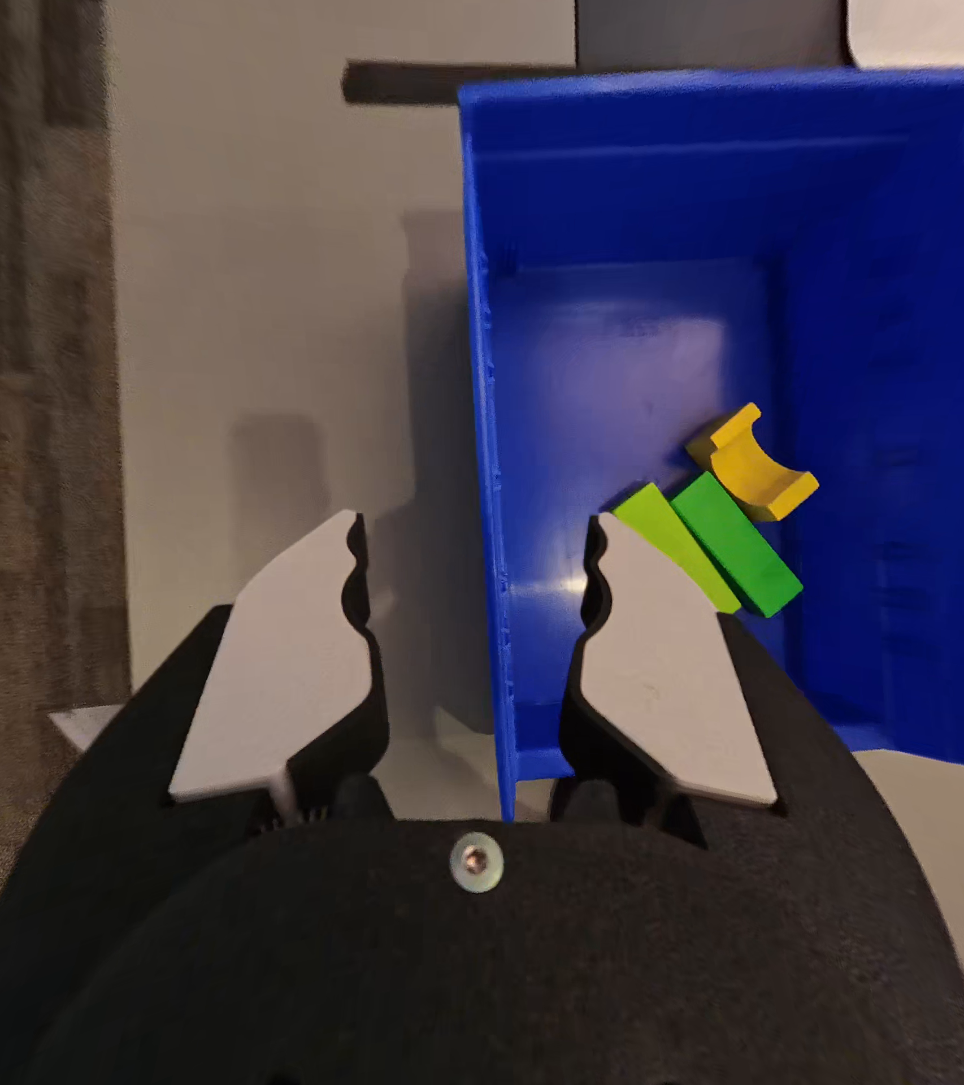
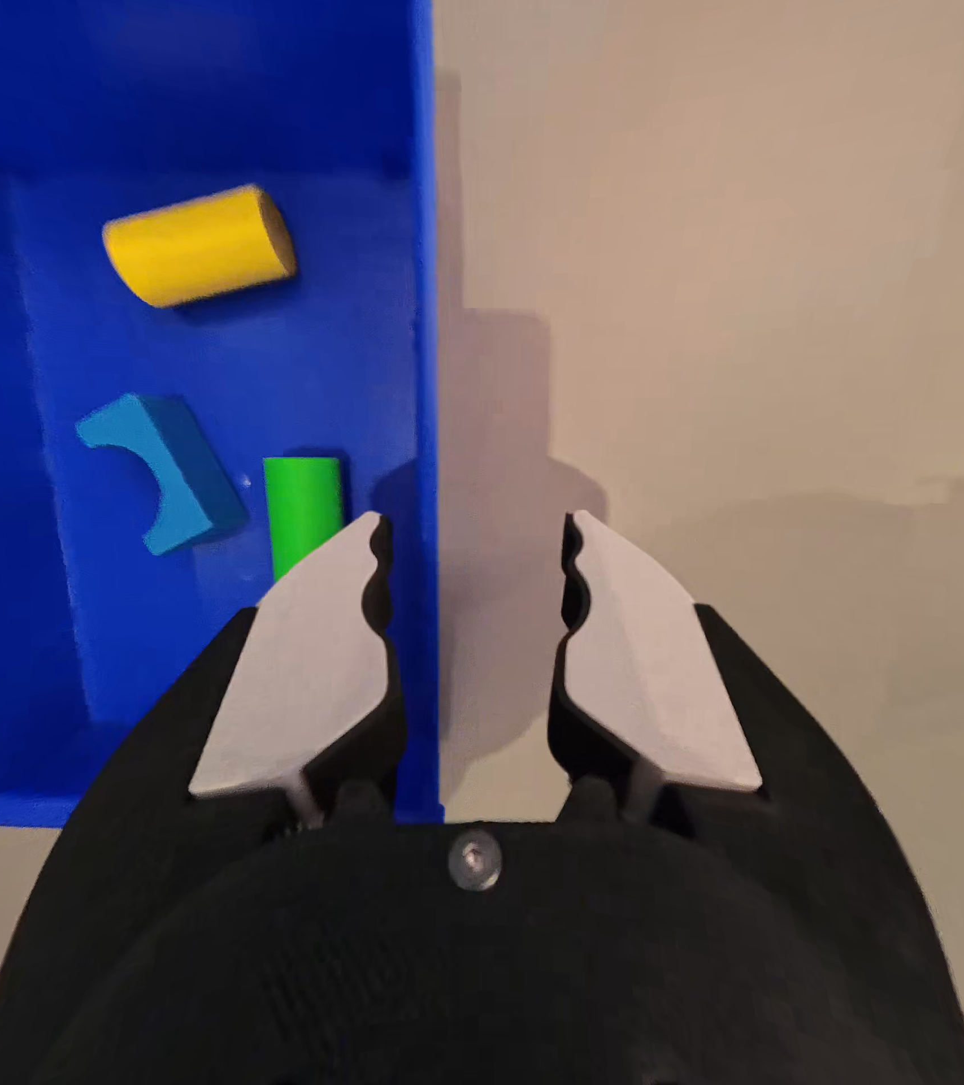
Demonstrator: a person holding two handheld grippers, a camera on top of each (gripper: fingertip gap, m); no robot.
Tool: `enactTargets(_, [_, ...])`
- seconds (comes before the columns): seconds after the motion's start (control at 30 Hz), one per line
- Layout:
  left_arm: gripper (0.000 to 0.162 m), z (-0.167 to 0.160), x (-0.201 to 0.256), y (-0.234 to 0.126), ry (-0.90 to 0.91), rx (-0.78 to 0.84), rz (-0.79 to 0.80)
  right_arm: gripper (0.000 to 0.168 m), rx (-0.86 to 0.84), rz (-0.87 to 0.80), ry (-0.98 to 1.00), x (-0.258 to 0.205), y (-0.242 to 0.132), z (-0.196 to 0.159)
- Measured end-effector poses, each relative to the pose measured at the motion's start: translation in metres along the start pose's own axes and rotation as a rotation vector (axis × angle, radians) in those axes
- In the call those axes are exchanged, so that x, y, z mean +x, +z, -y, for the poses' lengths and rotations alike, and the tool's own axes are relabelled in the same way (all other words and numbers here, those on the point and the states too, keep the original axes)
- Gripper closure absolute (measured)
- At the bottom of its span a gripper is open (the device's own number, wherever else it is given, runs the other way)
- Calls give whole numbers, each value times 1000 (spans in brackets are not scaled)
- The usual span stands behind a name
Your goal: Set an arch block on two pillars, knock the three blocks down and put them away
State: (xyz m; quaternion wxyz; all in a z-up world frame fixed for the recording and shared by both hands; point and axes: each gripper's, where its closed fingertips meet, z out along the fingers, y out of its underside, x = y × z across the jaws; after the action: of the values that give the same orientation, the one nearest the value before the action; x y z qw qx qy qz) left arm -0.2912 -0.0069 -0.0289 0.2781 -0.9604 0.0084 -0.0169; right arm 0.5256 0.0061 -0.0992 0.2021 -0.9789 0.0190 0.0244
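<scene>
In the left wrist view a blue bin (image 1: 703, 194) holds a yellow arch block (image 1: 755, 464), a light green block (image 1: 673, 546) and a darker green block (image 1: 732, 540), all lying together near its right wall. My left gripper (image 1: 477, 522) is open and empty, with the bin's left wall between its fingers. In the right wrist view a blue bin (image 2: 174, 88) holds a yellow rounded block (image 2: 198, 246), a blue arch block (image 2: 186, 475) and a green cylinder (image 2: 300, 511). My right gripper (image 2: 477, 522) is open and empty, astride the bin's right wall.
The bins stand on a white table (image 1: 262, 293), which also shows in the right wrist view (image 2: 761, 293). Brown carpet (image 1: 16, 352) lies beyond the table's left edge. A dark bar (image 1: 397, 82) lies behind the bin. The tips of one gripper are about 80 centimeters away from the tips of the other.
</scene>
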Motion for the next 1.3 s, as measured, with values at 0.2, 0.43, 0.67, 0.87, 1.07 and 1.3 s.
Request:
enactTargets(0.2, [93, -41, -10, 45, -3, -283, 50, 160, -213, 90, -101, -22, 30, -24])
enactTargets(0.43, [146, -58, 10, 72, -77, -419, -75, 159, -266, 134, -147, -49, 31, -26])
enactTargets(0.67, [143, -49, 54, 79, 74, -458, -14, 159, -301, 166, -271, -129, 40, -13])
enactTargets(0.87, [139, -45, 129, 87, 283, -467, -24, 156, -335, 212, -372, -210, 42, -20])
enactTargets(1.07, [121, -52, 177, 84, 445, -483, -42, 147, -341, 129, -459, -221, 42, -22])
enactTargets(1.3, [117, -49, 214, 87, 466, -433, -179, 146, -313, 108, -422, -197, 51, -8])
